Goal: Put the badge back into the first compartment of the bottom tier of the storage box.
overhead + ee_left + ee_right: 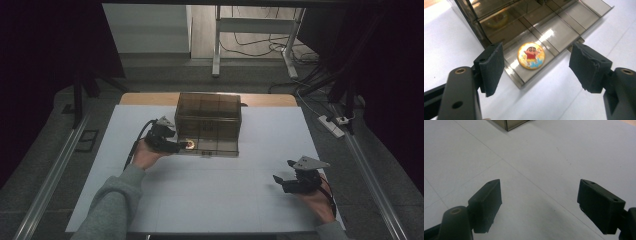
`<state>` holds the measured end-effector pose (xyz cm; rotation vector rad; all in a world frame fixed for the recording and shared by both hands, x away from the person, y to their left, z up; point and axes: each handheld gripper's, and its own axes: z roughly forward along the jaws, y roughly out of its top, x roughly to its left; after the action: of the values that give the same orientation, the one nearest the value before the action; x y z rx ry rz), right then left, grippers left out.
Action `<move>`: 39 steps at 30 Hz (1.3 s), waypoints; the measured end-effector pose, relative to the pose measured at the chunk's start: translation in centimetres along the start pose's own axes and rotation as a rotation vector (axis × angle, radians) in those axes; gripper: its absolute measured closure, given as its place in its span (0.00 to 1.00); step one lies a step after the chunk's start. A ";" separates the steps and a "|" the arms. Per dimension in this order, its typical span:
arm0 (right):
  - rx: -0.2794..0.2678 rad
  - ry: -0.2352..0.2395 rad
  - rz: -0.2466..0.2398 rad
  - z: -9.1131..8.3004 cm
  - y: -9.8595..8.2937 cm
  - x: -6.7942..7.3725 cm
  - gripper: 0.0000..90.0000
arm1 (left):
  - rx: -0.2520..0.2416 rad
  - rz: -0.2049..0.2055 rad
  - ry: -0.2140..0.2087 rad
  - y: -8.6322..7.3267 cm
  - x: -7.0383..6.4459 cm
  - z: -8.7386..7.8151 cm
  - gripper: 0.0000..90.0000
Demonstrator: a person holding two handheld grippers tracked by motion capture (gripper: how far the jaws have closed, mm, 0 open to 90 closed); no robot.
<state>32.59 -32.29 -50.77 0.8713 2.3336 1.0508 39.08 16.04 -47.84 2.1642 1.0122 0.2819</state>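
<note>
One round cartoon badge (531, 55) lies on the smoky plastic box's (208, 120) front ledge; the left gripper (536, 67) hovers before it, jaws wide and empty, apparently having released it. Right gripper (539, 205) idles, spread empty, well away from the box.

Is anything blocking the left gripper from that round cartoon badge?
Nothing visible does. The round cartoon badge lies on the smoky plastic box's folded-down front flap, straight ahead of the left gripper, whose jaws stand wide apart.

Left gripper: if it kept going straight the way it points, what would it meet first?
Most likely the round cartoon badge lying on the smoky box's open front flap. The left gripper is open, its fingers either side of it; depth is unclear.
</note>
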 end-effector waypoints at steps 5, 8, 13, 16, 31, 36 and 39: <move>-0.001 0.004 -0.005 -0.1 0.0 0.1 0.21 | -0.012 0.003 -0.008 -0.8 -0.4 -0.9 0.30; -0.007 0.007 -0.001 -0.1 0.0 0.1 0.21 | -0.014 0.003 -0.012 -1.1 -0.7 -1.3 0.29; -0.007 0.012 -0.006 -0.1 -0.1 0.3 0.21 | -0.021 0.017 -0.009 -1.5 -1.3 -2.2 0.27; -0.006 0.010 -0.004 -0.3 -0.2 0.3 0.21 | -0.023 0.029 -0.007 -2.0 -1.7 -2.9 0.26; -0.024 0.031 0.004 -0.7 -0.7 0.5 0.22 | -0.053 0.039 -0.002 -5.9 -2.9 -5.4 0.25; -0.036 0.035 0.006 -0.9 -0.8 0.5 0.22 | -0.056 0.044 0.000 -7.6 -3.3 -5.8 0.24; -0.037 0.040 0.005 -1.1 -1.0 0.5 0.22 | -0.066 0.037 0.003 -8.8 -3.4 -6.0 0.24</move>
<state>31.26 -32.99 -50.92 0.8497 2.3378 1.1199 28.93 20.45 -49.29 2.1247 0.9525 0.3317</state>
